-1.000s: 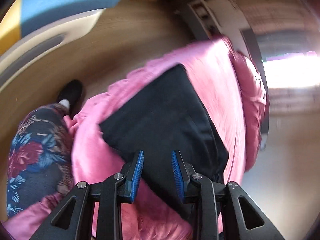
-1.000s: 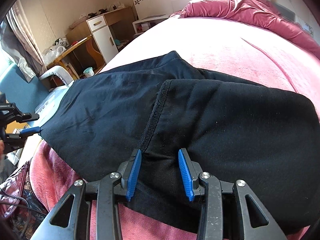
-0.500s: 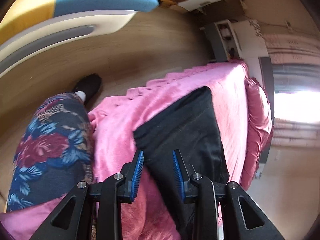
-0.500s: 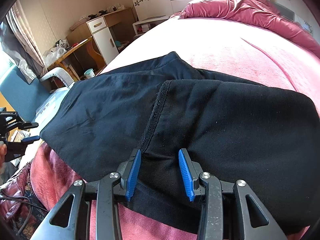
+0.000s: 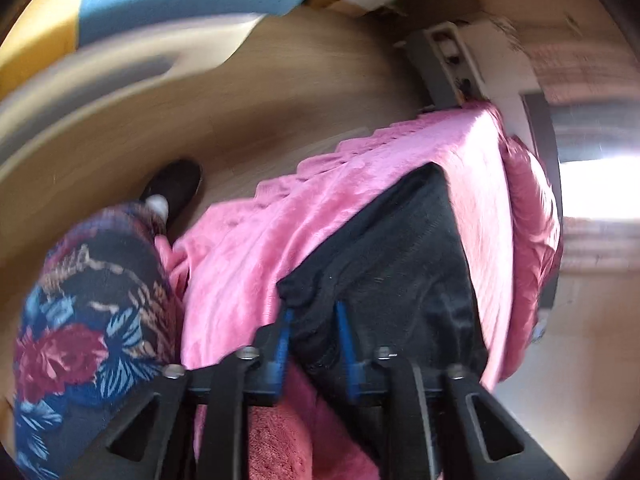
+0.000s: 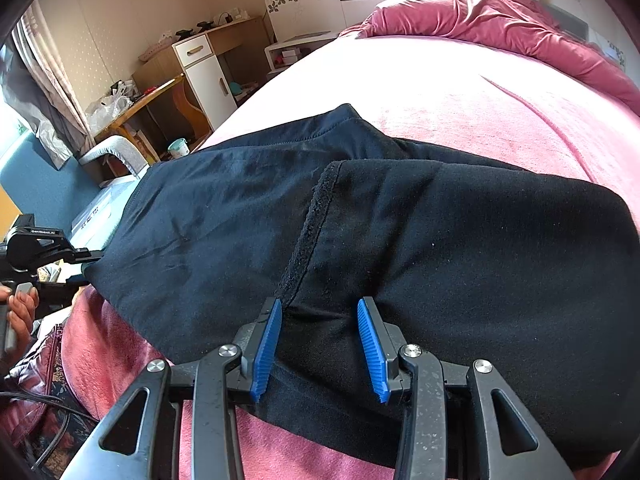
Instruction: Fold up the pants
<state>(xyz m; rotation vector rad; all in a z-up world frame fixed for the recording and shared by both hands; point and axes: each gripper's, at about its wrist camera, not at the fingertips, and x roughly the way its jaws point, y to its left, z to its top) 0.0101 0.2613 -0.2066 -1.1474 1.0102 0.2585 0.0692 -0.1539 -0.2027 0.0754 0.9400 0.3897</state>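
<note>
Black pants (image 6: 440, 240) lie folded across a pink blanket (image 6: 440, 92) on a bed. My right gripper (image 6: 318, 308) rests on their near edge beside a fuzzy seam. It is open, with puckered cloth between its blue pads. In the left wrist view the pants (image 5: 392, 248) end in a corner that sits between the pads of my left gripper (image 5: 312, 308). Its jaws are closing and the cloth bunches against them. The right wrist view shows the left gripper (image 6: 86, 268) at the pants' far left corner, held by a hand (image 6: 20, 308).
A person's floral trouser leg (image 5: 88, 312) and black shoe (image 5: 176, 184) stand on the wooden floor (image 5: 280, 100) beside the bed. A crumpled magenta quilt (image 6: 500, 20) lies at the bed's far end. A cabinet (image 6: 200, 64), a desk and a blue chair (image 6: 40, 184) stand left of the bed.
My left gripper has come down onto the pants' corner and its jaws have narrowed around the cloth. The right gripper and the pants under it have not moved.
</note>
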